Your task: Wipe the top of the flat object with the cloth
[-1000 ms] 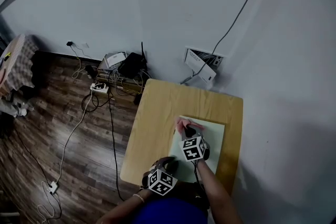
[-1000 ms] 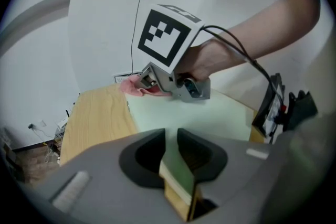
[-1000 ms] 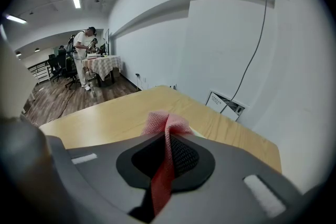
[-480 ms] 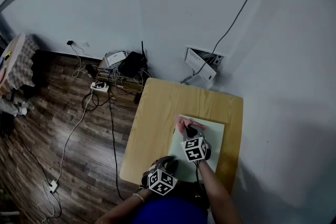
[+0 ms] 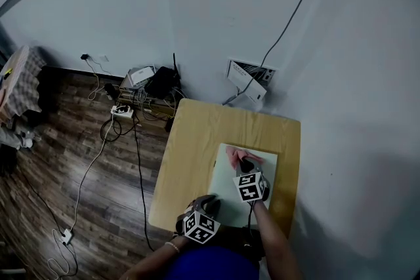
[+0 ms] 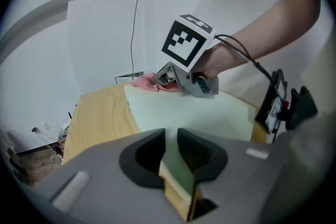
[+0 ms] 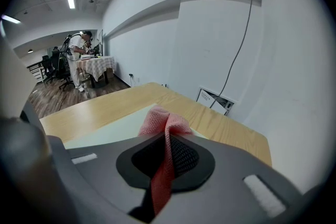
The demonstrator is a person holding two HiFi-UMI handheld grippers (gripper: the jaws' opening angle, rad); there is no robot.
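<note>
**Two hand-held grippers at a pale green flat object (image 5: 228, 185) lying on a wooden table (image 5: 193, 141).**

Left gripper (image 5: 212, 202): its fingers (image 6: 144, 152) are closed on the near edge of the flat object, which fills the gap between them. A wood-coloured layer shows beneath the green one in that gap. Whether it is the object's underside or the table's edge cannot be told. Ahead of these fingertips the object's top runs bare as far as the right gripper (image 5: 244, 164).

Right gripper: its fingers (image 7: 184, 157) pinch a pink mesh cloth (image 7: 161, 122). A strip of the cloth runs back between the fingers, and a bunched fold stands out just beyond the fingertips, resting on the far part of the object's top. Past the fold lies a narrow margin of the object, then bare table, then the white wall (image 5: 262, 23). Well apart to the left of these fingers, across the room, a person (image 7: 79, 55) stands.
</note>
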